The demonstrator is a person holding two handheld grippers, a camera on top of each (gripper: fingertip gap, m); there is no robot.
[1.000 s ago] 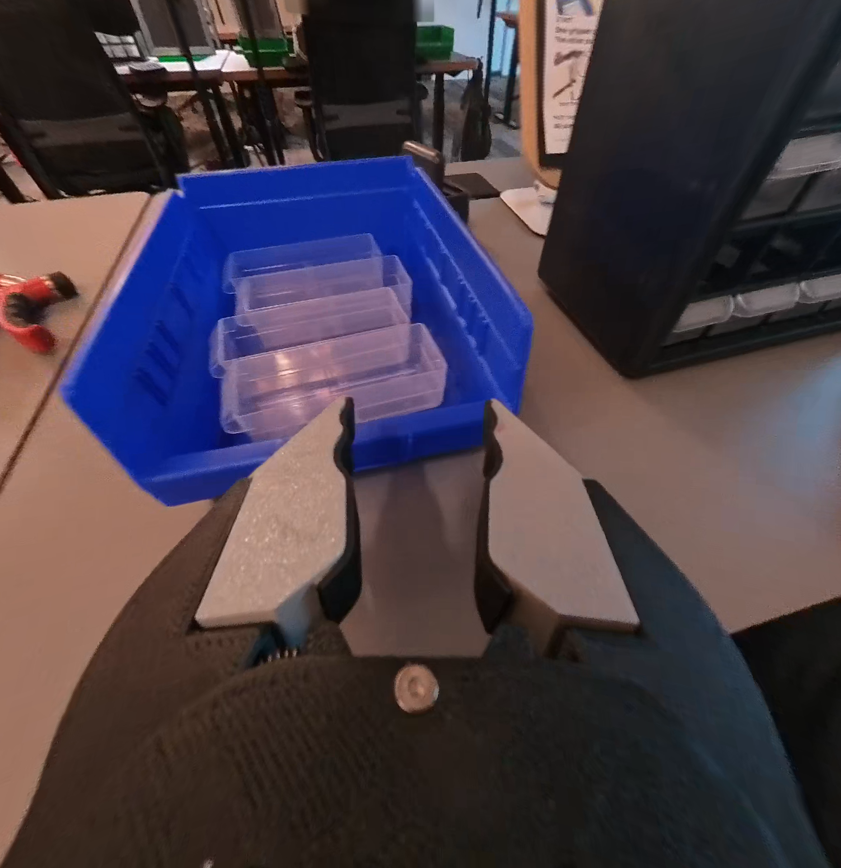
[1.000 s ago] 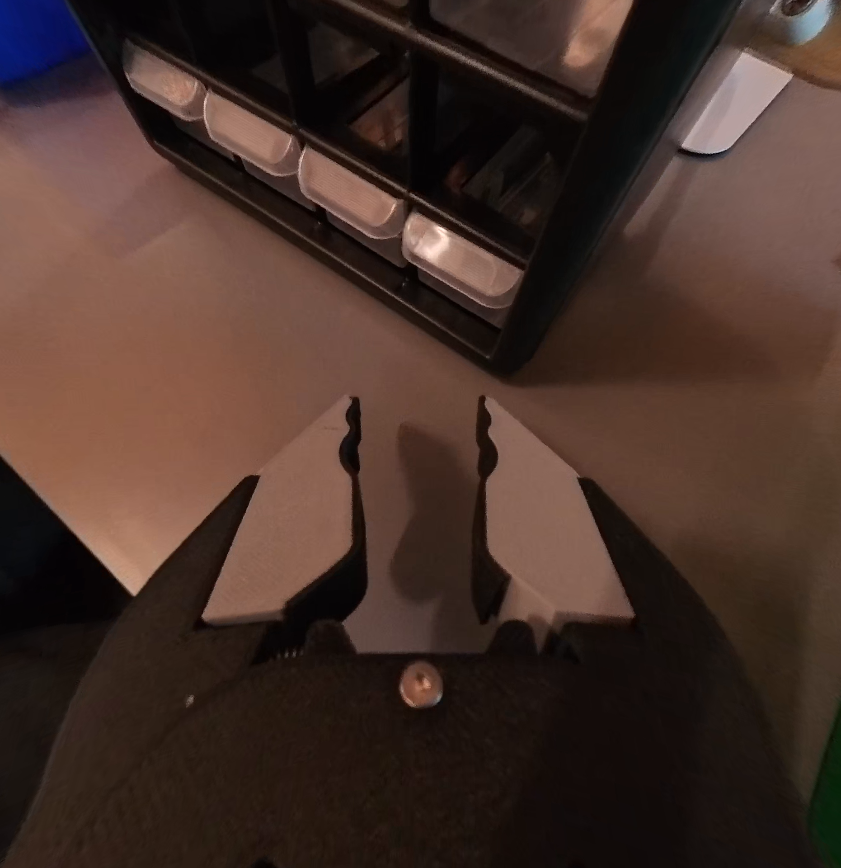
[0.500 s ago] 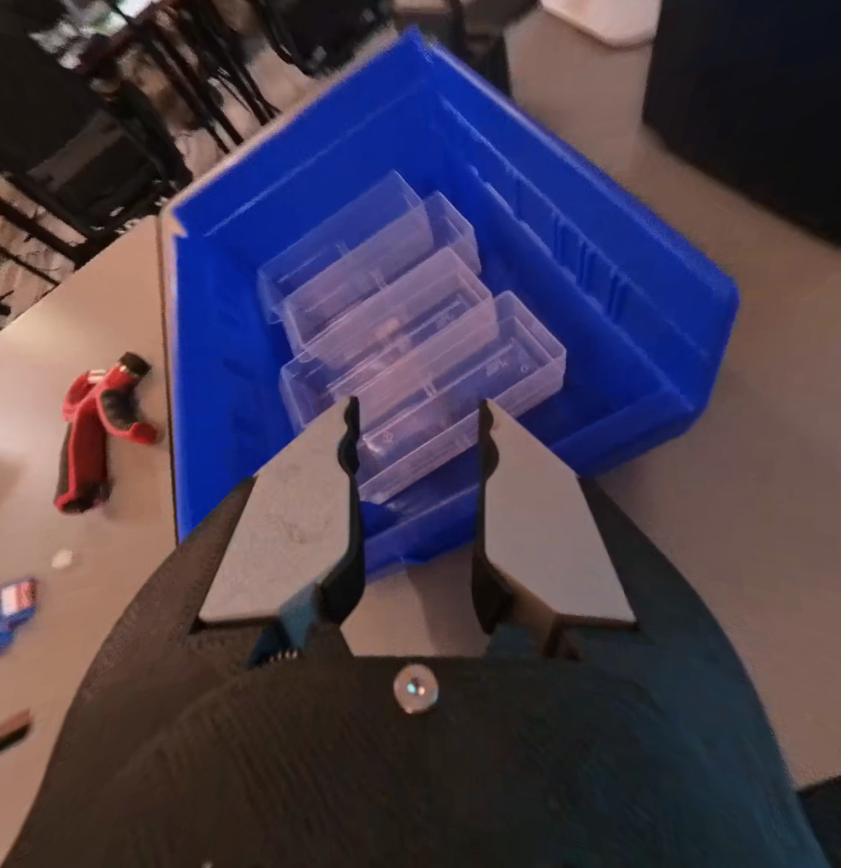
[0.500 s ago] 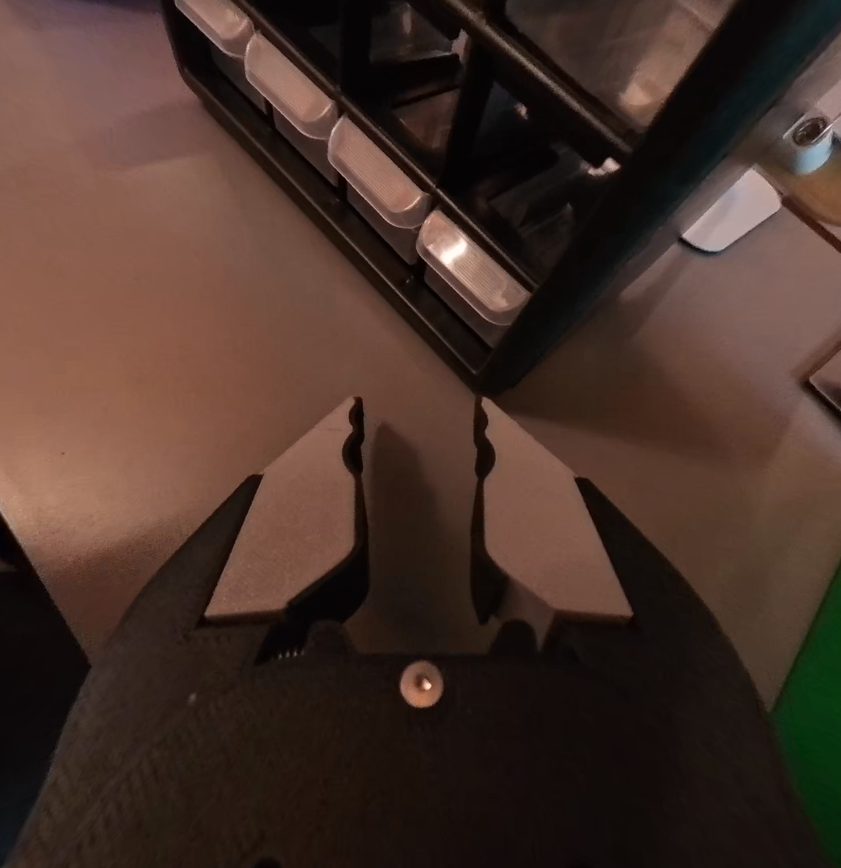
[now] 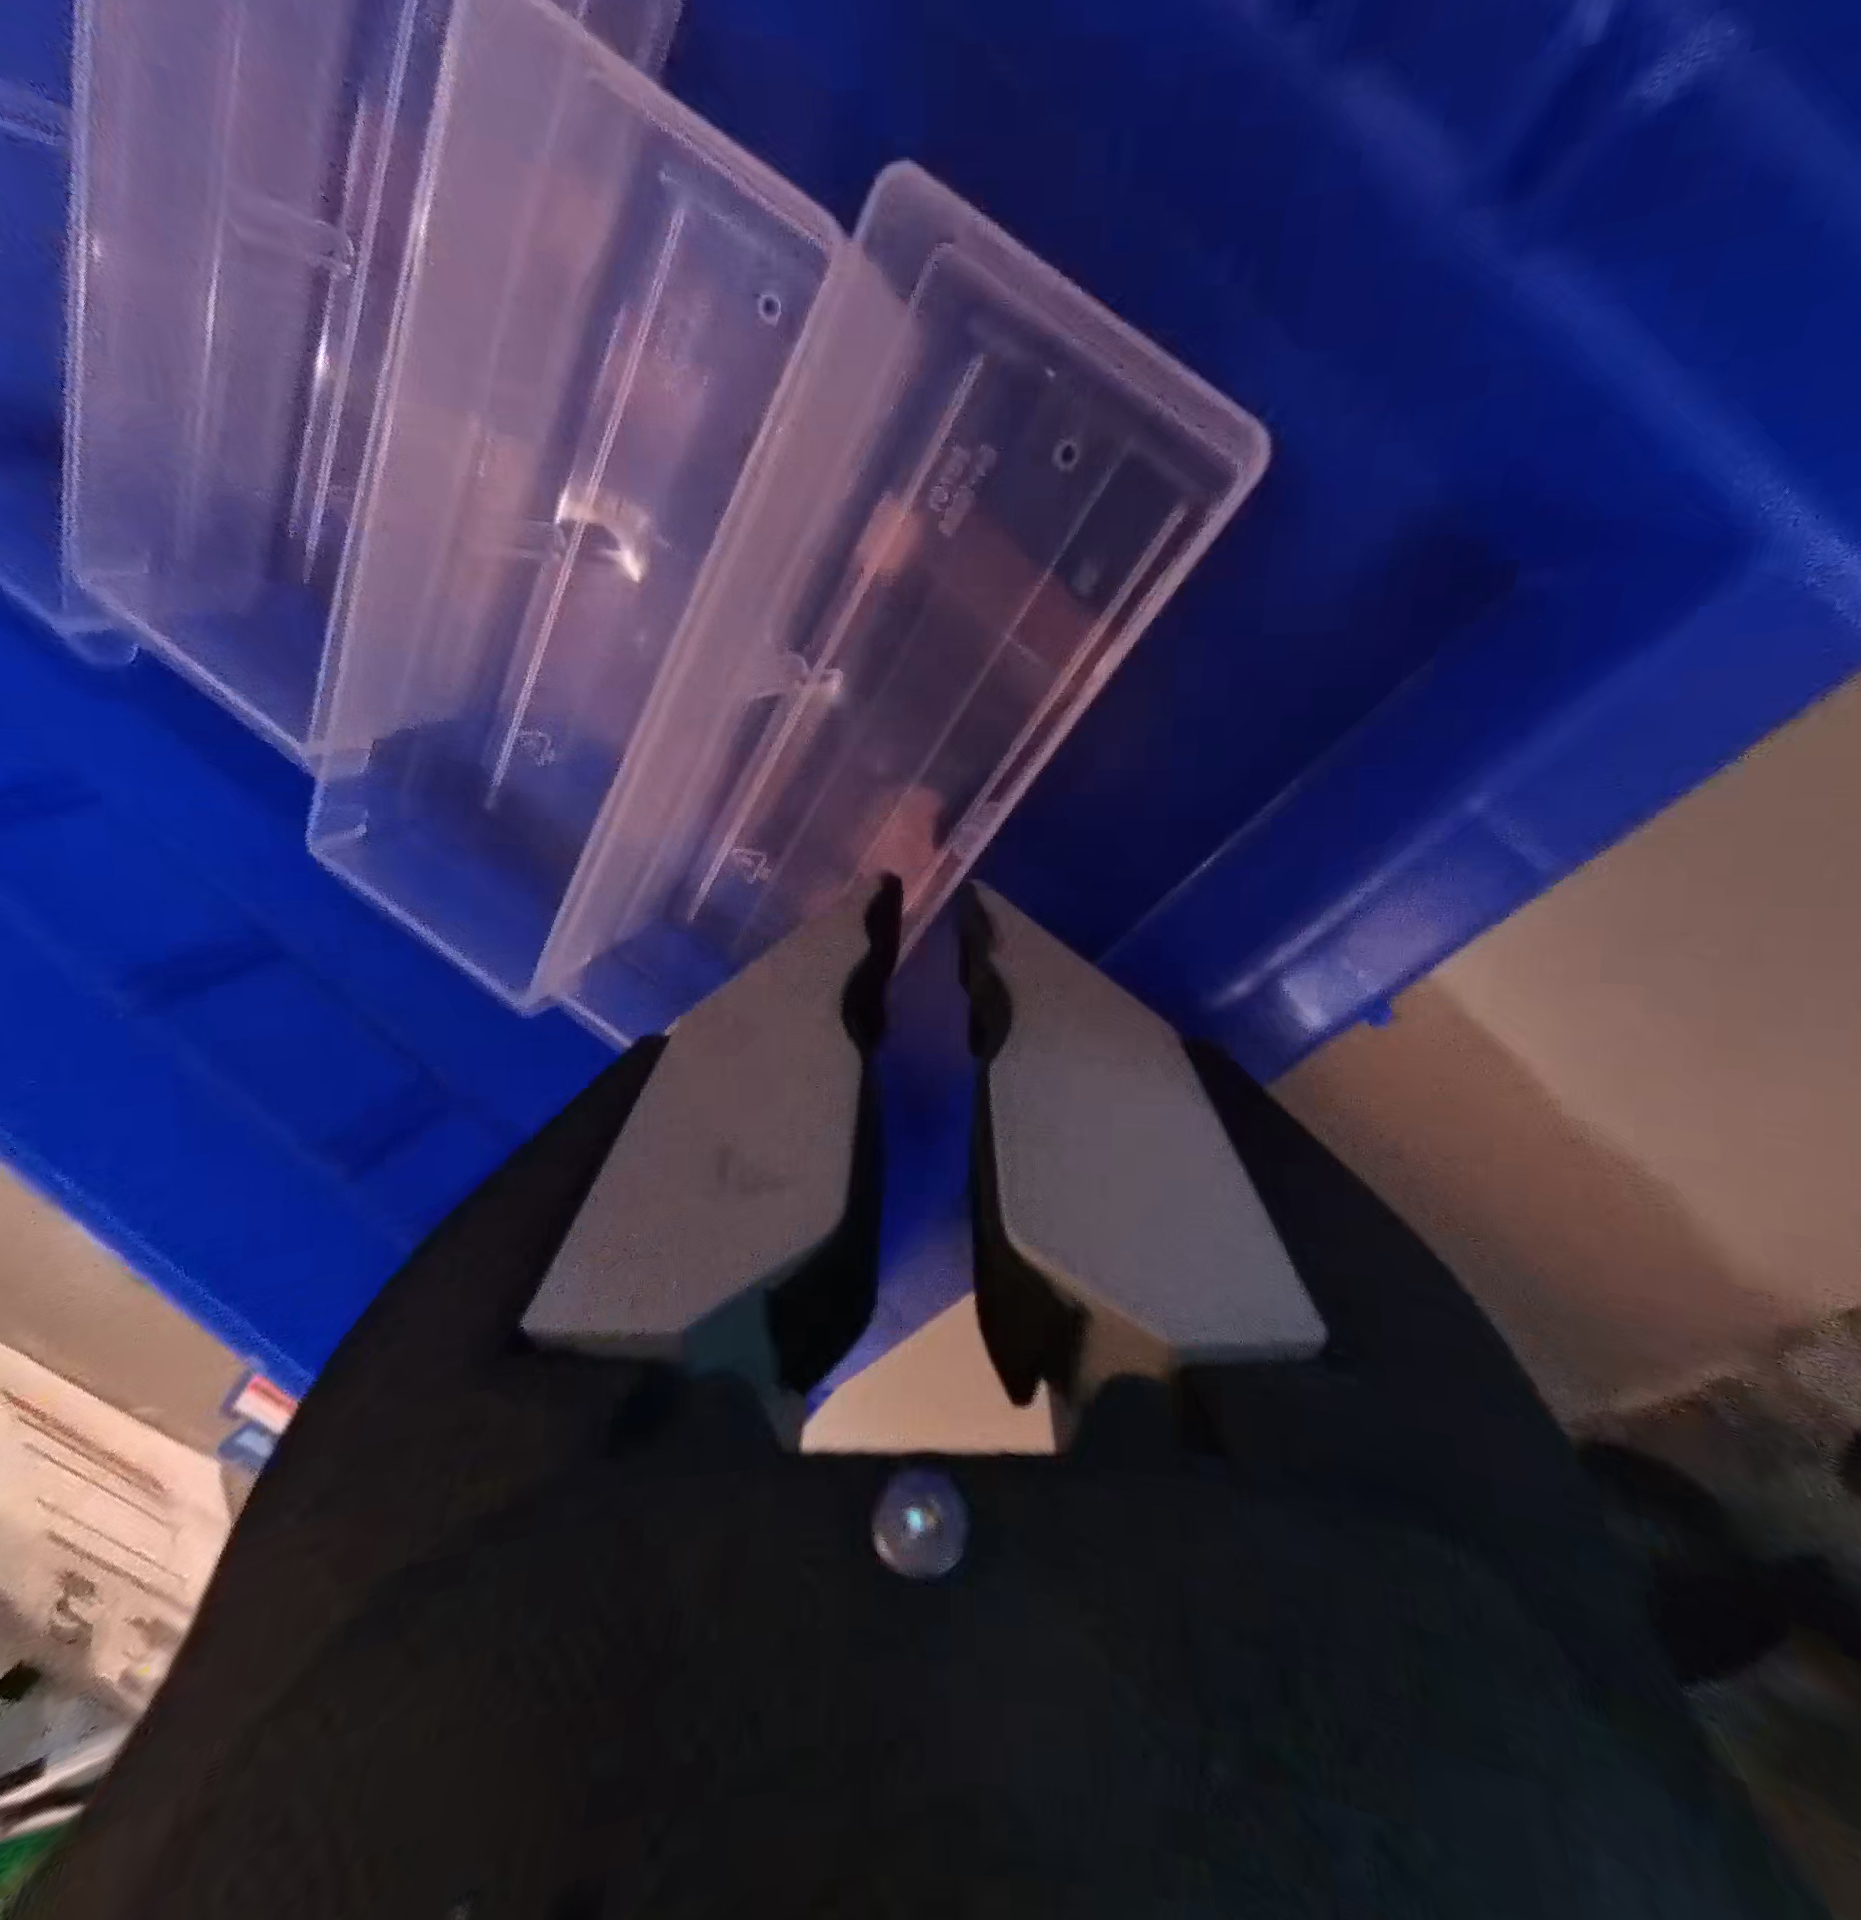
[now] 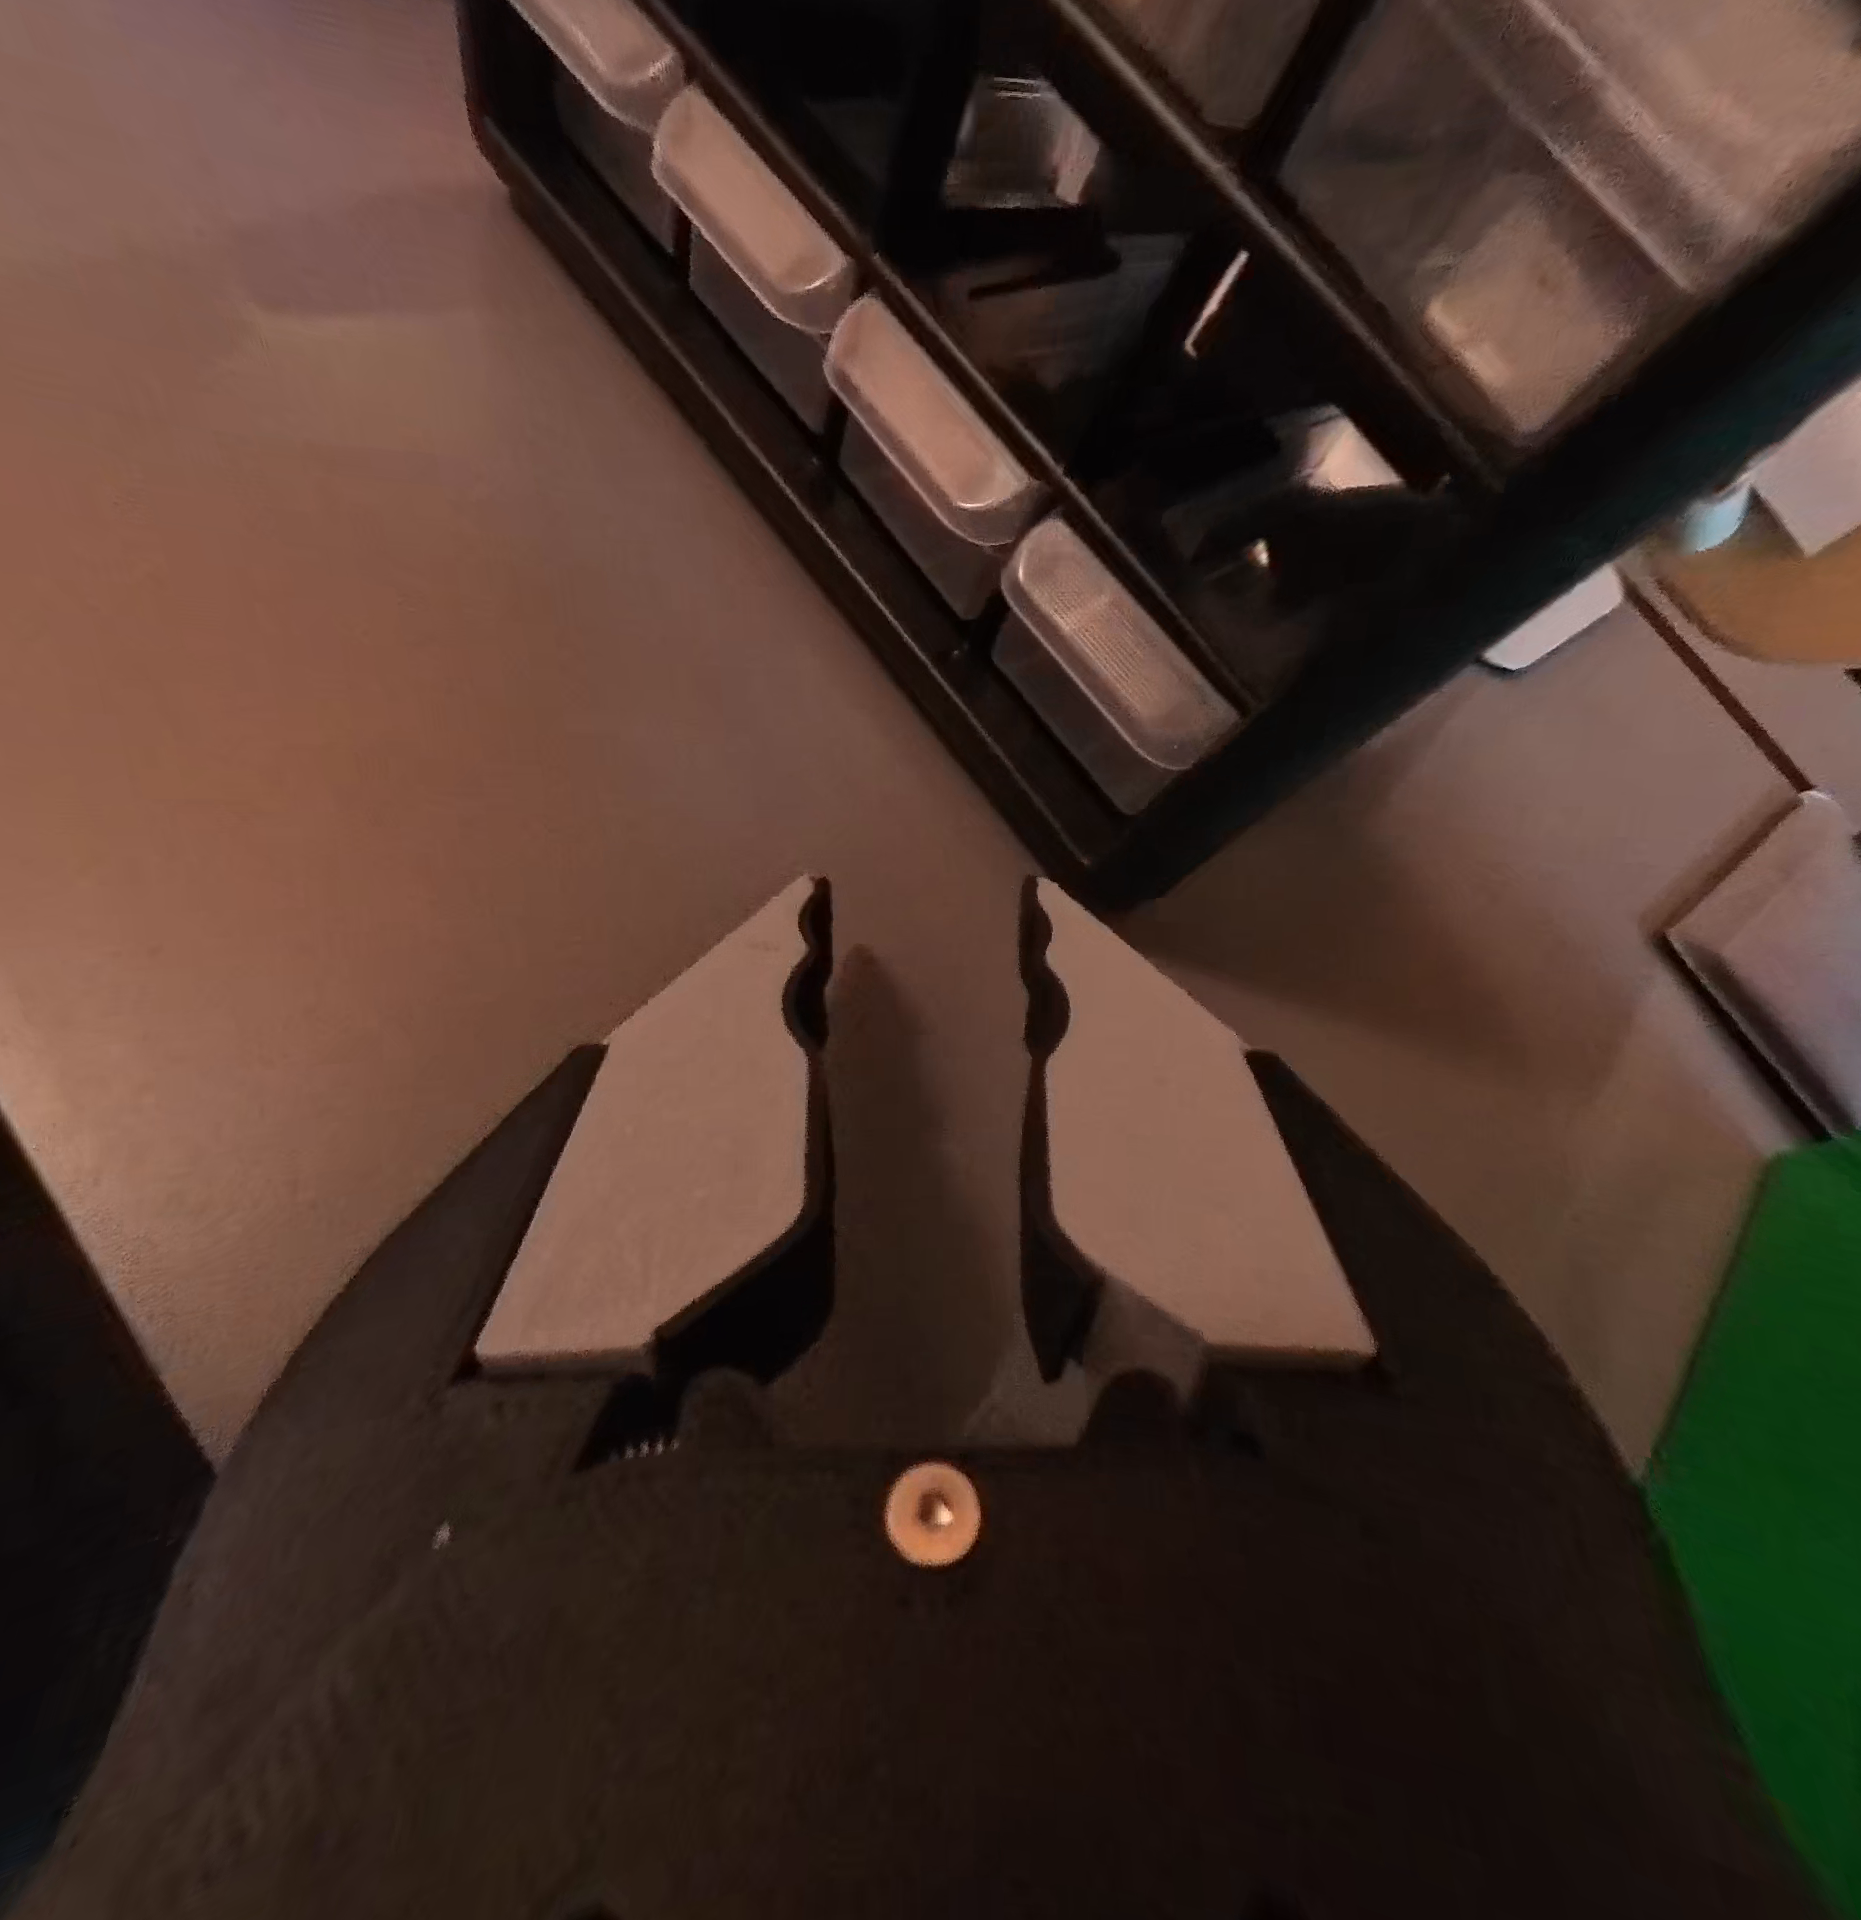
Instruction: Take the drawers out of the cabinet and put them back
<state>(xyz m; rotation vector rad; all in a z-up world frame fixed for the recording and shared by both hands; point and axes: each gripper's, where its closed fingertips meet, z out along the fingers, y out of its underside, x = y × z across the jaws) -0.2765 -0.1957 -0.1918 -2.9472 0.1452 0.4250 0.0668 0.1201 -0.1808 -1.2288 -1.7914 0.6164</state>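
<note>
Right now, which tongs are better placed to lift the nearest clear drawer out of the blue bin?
Left. The left tongs straddle the nearest clear drawer's wall inside the blue bin; the right tongs hang open over bare table by the cabinet.

your views are dim and warm-tinted; motion blur smears the blue bin (image 5: 1528, 312), edges bend wide-angle, and glare glints on the clear drawers (image 5: 593, 520).
</note>
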